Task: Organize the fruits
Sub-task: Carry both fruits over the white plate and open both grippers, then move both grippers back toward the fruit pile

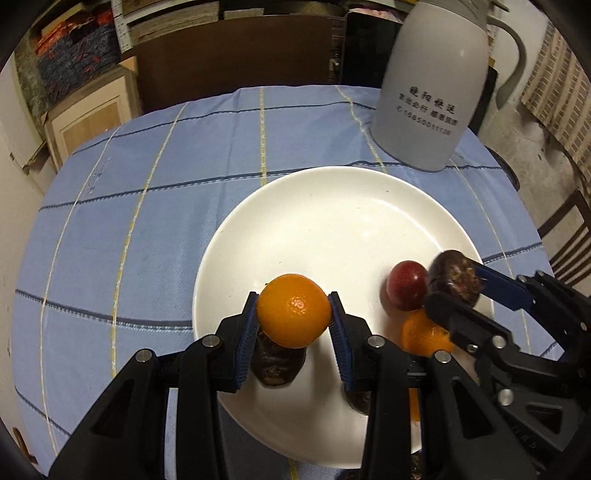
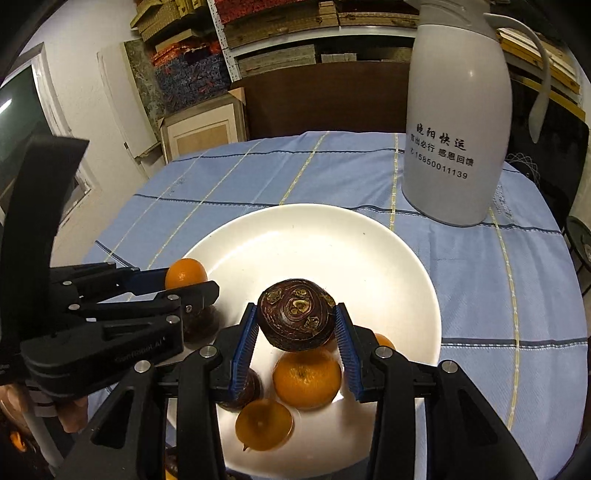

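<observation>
My left gripper (image 1: 293, 314) is shut on an orange (image 1: 293, 310) and holds it above the near side of a white plate (image 1: 332, 206). My right gripper (image 2: 295, 325) is shut on a dark brown water chestnut (image 2: 297, 314) above the same plate (image 2: 314, 236). On the plate lie a red round fruit (image 1: 406, 290), more oranges (image 2: 306, 378), an orange persimmon-like fruit (image 2: 264, 424) and other dark chestnuts (image 1: 277, 365). The right gripper shows in the left wrist view (image 1: 456, 282), and the left gripper shows in the right wrist view (image 2: 186, 278).
A tall white thermos jug (image 2: 456, 122) stands on the blue checked tablecloth (image 1: 147, 184) behind the plate to the right. Shelves and boxes (image 2: 258, 33) fill the background beyond the table. A dark chair (image 1: 569, 236) is at the right.
</observation>
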Action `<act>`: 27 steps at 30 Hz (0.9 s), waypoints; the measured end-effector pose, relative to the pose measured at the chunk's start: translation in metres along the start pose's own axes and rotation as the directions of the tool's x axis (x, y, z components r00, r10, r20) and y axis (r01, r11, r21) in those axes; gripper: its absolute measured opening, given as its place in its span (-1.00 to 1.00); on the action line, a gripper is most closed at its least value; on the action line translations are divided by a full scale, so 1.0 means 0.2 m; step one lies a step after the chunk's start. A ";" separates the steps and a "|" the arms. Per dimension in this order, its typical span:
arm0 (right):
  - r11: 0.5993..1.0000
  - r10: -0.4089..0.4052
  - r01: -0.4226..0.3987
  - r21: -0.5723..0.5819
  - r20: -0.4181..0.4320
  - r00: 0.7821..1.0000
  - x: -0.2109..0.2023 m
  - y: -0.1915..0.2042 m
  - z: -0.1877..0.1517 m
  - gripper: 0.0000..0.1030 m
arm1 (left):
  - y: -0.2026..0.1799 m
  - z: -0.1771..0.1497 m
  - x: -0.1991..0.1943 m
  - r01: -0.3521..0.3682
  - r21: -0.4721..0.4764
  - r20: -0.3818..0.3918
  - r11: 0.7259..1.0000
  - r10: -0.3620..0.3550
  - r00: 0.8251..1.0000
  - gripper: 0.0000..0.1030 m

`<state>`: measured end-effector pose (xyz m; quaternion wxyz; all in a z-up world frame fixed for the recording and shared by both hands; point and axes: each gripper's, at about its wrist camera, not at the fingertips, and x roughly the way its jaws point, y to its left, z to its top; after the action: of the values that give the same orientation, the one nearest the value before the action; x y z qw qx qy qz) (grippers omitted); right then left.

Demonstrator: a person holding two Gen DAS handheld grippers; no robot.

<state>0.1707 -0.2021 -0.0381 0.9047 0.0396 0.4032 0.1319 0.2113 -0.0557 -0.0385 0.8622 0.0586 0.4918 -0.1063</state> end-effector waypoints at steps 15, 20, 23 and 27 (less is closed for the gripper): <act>1.000 -0.015 0.016 -0.005 0.078 0.997 -0.39 0.05 -0.17 0.53 | 0.10 -0.28 -0.34 -0.031 0.032 0.089 0.999 0.028 0.996 0.40; 0.998 0.031 -0.026 -0.050 0.086 0.996 -0.63 0.14 -0.44 0.53 | 0.16 -0.61 -0.58 -0.012 0.057 0.129 0.998 0.004 0.992 0.55; 0.994 0.068 -0.061 -0.093 0.070 0.995 -0.73 0.22 -0.63 0.53 | 0.20 -0.79 -0.66 0.013 0.049 0.126 0.999 -0.020 0.992 0.56; 0.981 0.073 -0.068 -0.179 0.020 0.997 -0.73 0.37 -0.86 0.52 | 0.24 -1.00 -0.67 0.019 0.052 0.088 0.998 -0.024 0.996 0.56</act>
<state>-0.0657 -0.1762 -0.0359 0.9045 -0.0254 0.3763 0.1990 -0.0107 0.0487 -0.0255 0.8801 0.0706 0.4510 -0.1308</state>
